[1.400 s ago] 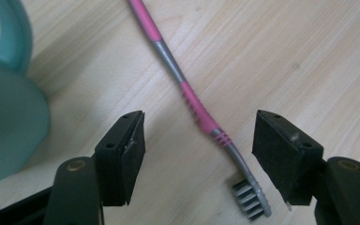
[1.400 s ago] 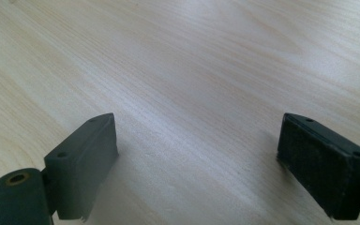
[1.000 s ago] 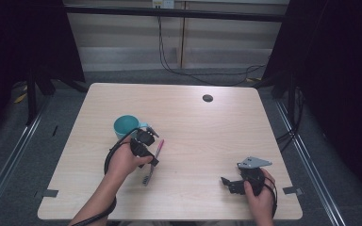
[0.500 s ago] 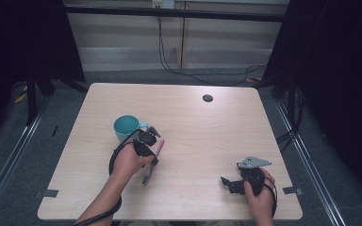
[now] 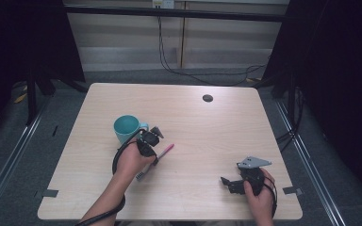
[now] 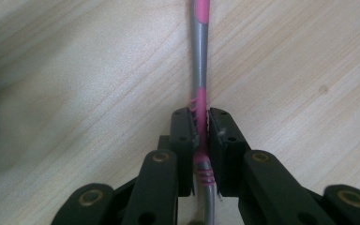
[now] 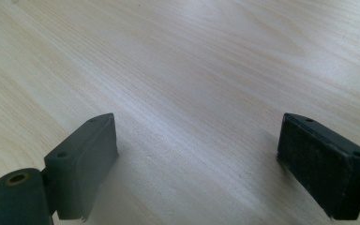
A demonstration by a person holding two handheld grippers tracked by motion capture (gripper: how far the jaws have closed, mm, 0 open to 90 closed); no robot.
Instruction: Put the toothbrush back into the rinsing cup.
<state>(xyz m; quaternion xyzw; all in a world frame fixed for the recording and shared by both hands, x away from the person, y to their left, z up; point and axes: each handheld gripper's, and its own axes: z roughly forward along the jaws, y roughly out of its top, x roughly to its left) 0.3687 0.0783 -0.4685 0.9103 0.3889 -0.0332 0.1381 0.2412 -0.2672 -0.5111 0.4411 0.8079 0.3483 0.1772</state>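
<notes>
Your left gripper [image 6: 201,136] has its jaws pressed in from both sides on the toothbrush [image 6: 199,75], catching it at the ribbed pink grip section of the handle. In the left gripper view the handle runs straight up between the pads [image 6: 183,131], grey then pink toward the far end, and a short grey stretch continues back under the gripper body. The toothbrush lies flat or nearly flat on the table [image 6: 84,84]; whether it touches the wood you cannot tell. In the high view the toothbrush [image 5: 166,149] pokes its pink end out to the right of your left gripper [image 5: 149,140], and its bristle end shows below your left hand [image 5: 133,160], toward you. The mug [image 5: 126,127], teal, stands just beside the gripper on its far left side, handle turned toward it. Your right gripper [image 7: 197,164] stands wide open with nothing between its pads [image 7: 93,150], just bare wood beneath. In the high view your right gripper [image 5: 231,181] sits near the table's front right corner, well apart from the toothbrush.
</notes>
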